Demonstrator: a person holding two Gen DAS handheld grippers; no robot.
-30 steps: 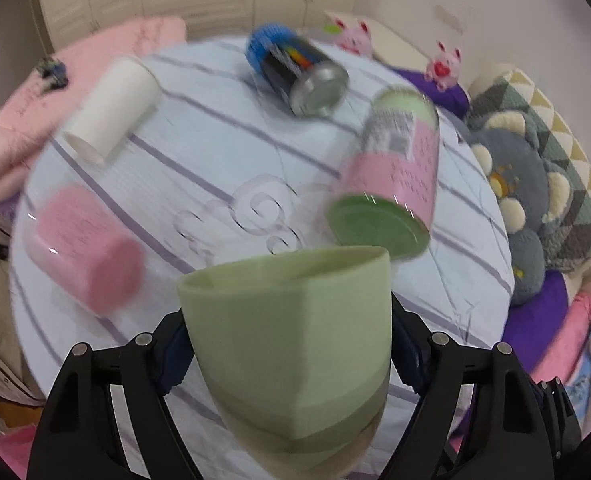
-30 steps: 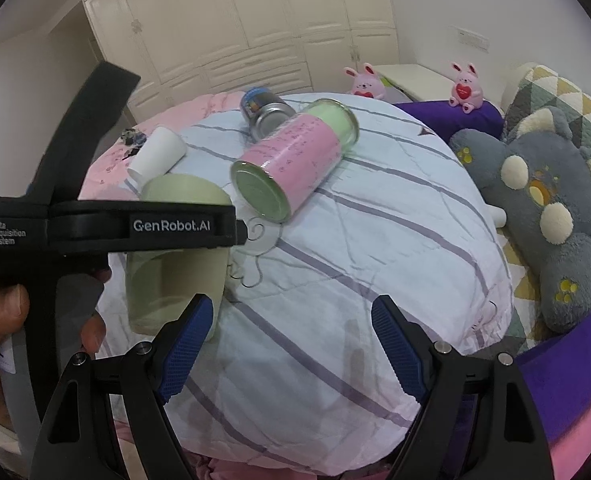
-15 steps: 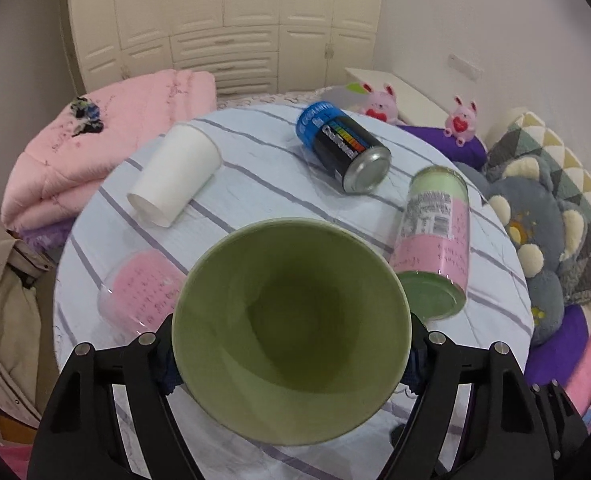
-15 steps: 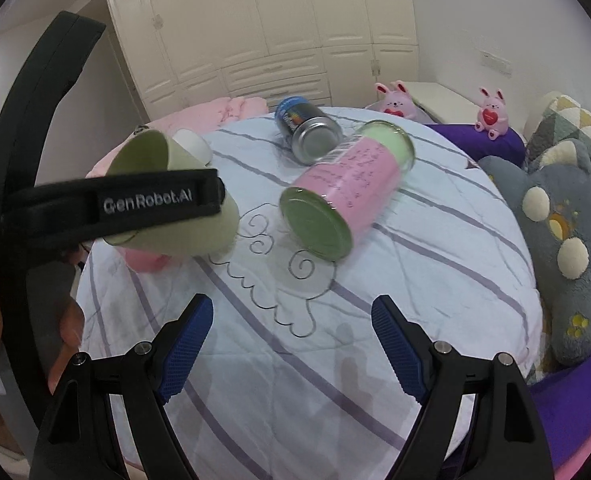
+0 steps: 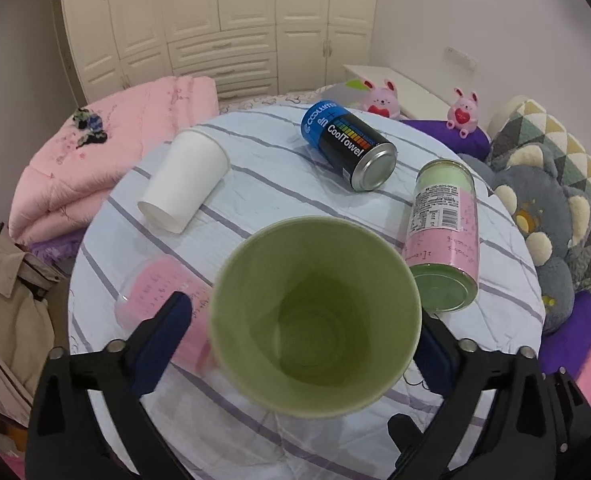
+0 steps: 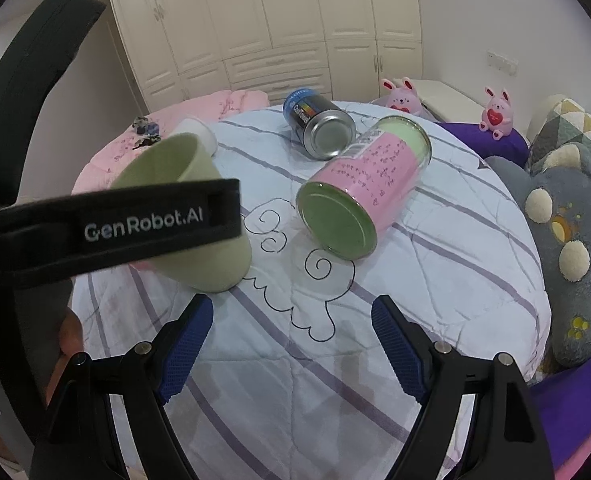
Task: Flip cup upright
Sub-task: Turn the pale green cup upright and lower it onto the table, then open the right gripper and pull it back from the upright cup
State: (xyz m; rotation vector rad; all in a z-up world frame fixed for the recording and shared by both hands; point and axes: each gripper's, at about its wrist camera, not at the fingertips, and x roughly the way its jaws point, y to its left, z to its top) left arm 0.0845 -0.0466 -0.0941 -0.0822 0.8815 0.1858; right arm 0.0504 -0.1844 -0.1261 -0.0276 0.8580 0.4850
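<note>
Left wrist view: the left gripper has its blue-padded fingers set on either side of a pale green, tapered plastic cup, whose open mouth faces the camera. The left pad appears slightly clear of the cup wall, so whether the jaws are clenched on it or just released cannot be told.

Right wrist view: the same cup stands near upright, leaning a little, mouth up, with its base at or just above the white quilted cover with grey-purple stripes on the round table. The black body of the left gripper crosses in front of the cup. The right gripper hangs over the near part of the cover with jaws spread wide and nothing between them.

Lying on their sides on the cover:
- a white paper cup at the far left;
- a blue-and-black metal can at the far centre;
- a clear cylindrical jar with pink and green contents to the right;
- a clear container with pink contents just beside the left finger.

A grey plush toy sits off the table's right edge.
</note>
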